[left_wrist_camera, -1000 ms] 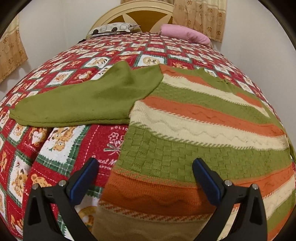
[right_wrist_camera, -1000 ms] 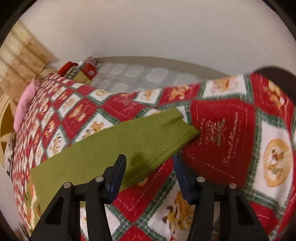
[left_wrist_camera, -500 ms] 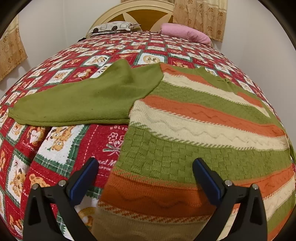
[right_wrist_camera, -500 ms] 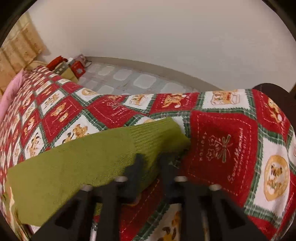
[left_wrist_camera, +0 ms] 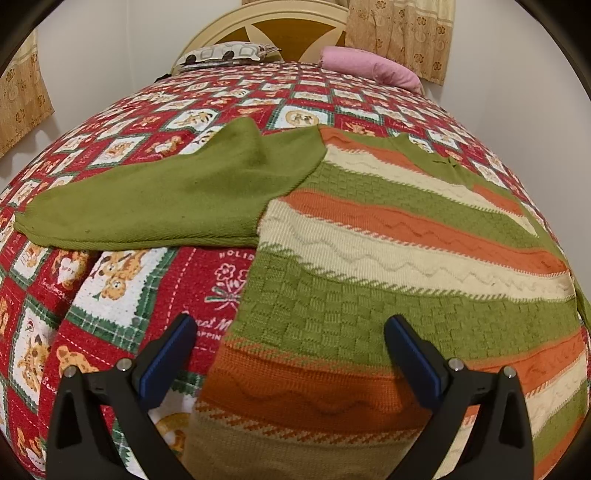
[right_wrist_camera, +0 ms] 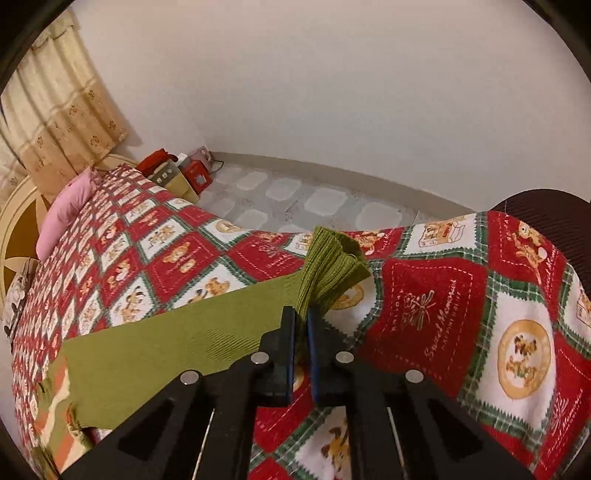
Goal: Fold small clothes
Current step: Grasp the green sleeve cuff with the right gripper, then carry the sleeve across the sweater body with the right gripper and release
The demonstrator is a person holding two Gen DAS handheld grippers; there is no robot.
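A knitted sweater point(left_wrist_camera: 388, 258) with green, orange and cream stripes lies flat on the bed, one plain green sleeve point(left_wrist_camera: 166, 199) spread out to the left. My left gripper point(left_wrist_camera: 288, 325) hovers open just above the sweater's lower body, with nothing between its blue pads. In the right wrist view the other green sleeve point(right_wrist_camera: 166, 343) stretches across the quilt. My right gripper point(right_wrist_camera: 301, 314) is closing, its jaws pinching the ribbed cuff point(right_wrist_camera: 332, 262), which bunches up and stands lifted off the quilt.
A red, white and green patchwork quilt point(left_wrist_camera: 110, 280) covers the bed. By the headboard point(left_wrist_camera: 291, 29) lie a pink pillow point(left_wrist_camera: 369, 68) and a patterned pillow point(left_wrist_camera: 225, 51). Boxes point(right_wrist_camera: 177, 173) stand on the tiled floor beside the bed. A dark rounded object point(right_wrist_camera: 546, 206) sits past the quilt's right edge.
My right gripper has closed on the sleeve cuff and lifted it off the quilt, and its view has tilted upward. The left gripper and the sweater body have stayed put.
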